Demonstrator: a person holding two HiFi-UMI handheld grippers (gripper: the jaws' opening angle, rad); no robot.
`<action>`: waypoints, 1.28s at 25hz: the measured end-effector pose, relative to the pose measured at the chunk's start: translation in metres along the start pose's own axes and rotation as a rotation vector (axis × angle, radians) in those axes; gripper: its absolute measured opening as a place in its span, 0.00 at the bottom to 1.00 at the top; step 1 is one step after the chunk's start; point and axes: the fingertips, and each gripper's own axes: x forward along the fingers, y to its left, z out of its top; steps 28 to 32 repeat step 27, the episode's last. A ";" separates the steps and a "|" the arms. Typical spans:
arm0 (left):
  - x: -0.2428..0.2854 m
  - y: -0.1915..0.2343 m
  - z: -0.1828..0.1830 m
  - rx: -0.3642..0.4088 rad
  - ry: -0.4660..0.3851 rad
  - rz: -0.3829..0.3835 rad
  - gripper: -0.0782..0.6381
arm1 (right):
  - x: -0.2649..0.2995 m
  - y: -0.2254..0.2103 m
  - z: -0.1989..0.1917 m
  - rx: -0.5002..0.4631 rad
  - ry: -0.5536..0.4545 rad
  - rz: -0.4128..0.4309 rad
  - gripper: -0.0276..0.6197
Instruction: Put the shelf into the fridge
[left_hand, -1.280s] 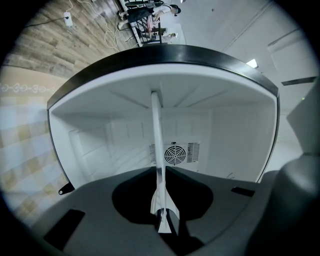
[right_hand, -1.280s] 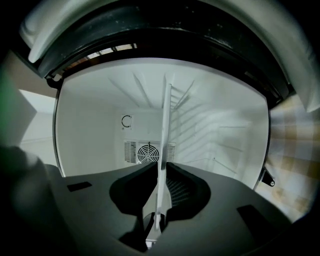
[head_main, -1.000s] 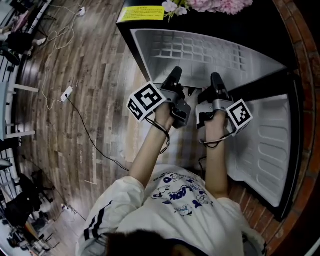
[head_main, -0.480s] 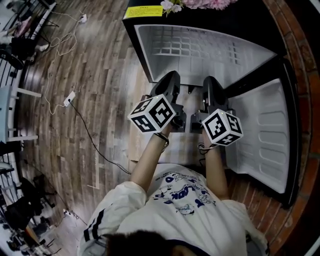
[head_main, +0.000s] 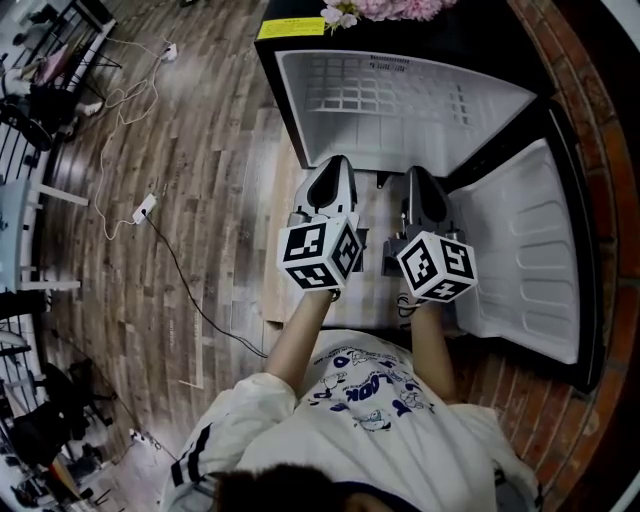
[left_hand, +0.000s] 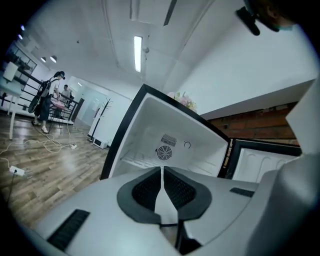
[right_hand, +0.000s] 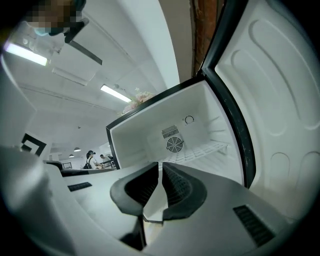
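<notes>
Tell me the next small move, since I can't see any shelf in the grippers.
Probably just lower both grippers away. The wire shelf already lies across the inside of the fridge, and the left gripper and right gripper are shut on nothing, outside the cabinet, with the door open.

We see the wooden floor (head_main: 215, 150) carrying the open fridge (head_main: 400, 135) at top centre, with a power strip (head_main: 145, 208) at left.
</notes>
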 end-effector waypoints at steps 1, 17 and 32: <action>-0.004 0.000 0.001 0.011 -0.003 0.006 0.15 | -0.003 0.002 0.001 -0.006 -0.002 -0.002 0.12; -0.038 -0.004 0.001 0.049 -0.023 0.018 0.15 | -0.029 0.015 -0.001 -0.022 -0.012 -0.014 0.11; -0.045 -0.008 0.006 0.064 -0.033 -0.001 0.15 | -0.035 0.017 0.001 -0.011 -0.023 -0.028 0.11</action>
